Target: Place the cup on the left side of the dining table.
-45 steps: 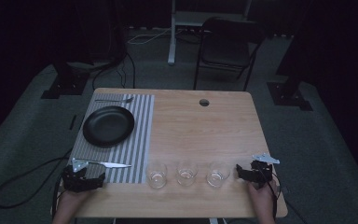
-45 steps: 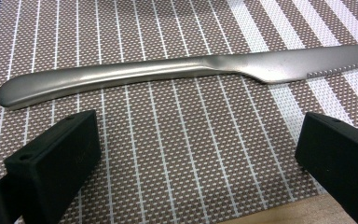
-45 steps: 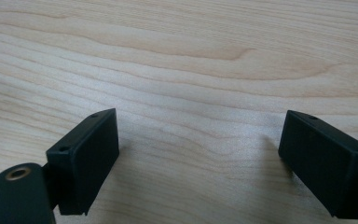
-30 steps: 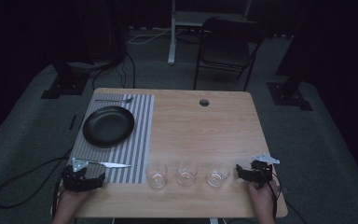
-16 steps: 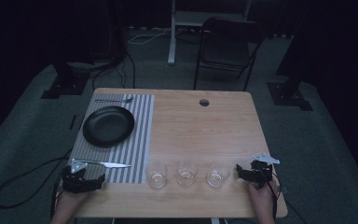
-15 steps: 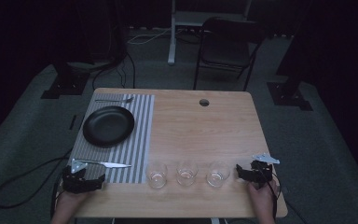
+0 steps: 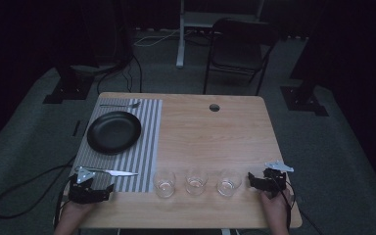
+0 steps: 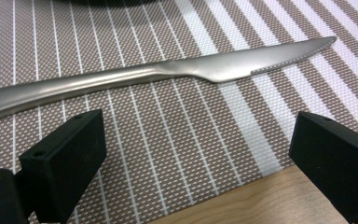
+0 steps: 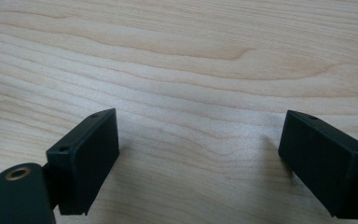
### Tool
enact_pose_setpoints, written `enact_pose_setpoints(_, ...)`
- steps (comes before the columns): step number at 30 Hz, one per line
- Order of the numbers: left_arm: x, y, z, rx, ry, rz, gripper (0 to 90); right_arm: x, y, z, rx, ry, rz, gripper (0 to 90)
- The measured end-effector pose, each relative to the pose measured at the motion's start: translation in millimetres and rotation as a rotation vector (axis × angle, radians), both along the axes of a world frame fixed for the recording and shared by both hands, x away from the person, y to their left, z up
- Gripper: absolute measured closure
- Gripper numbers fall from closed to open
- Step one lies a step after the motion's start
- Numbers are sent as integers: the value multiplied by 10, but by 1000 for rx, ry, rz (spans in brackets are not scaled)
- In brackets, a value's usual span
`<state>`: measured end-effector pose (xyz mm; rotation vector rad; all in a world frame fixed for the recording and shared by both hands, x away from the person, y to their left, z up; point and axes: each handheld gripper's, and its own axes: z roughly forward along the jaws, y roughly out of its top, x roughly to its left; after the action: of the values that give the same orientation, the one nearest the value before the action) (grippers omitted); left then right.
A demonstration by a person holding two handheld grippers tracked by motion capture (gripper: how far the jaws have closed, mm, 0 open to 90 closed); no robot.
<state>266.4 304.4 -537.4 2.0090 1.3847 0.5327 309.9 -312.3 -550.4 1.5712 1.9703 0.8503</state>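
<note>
- Two grippers rest low on the tabletop [image 7: 215, 132]; the placemat [image 7: 147, 147] lies under the left gripper [image 8: 196, 154], keeping cutlery off bare wood.
- Three glasses [image 7: 196, 181] line up beside the right gripper [image 9: 200, 158], whose jaws gape wide, empty.
- The knife [image 8: 168, 74] lies just beyond the left gripper's jaws, which have just been closing, nothing between them.

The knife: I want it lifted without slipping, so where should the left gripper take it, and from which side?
Probably the handle, the thicker part, rather than the thin blade. The knife lies flat on the striped placemat, just ahead of the left gripper, whose jaws have just been closing with nothing between them. Come from above, jaws across the handle.
</note>
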Motion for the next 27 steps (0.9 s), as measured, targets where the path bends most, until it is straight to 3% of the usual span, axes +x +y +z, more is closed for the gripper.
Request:
enact_pose_setpoints(13, -22, -130, 70, 10, -6, -53, 45, 0, 0, 0, 0, 0, 0, 117)
enact_pose_setpoints(27, -41, -256, 217, -17, -43, -140, 45, 0, 0, 0, 0, 0, 0, 117)
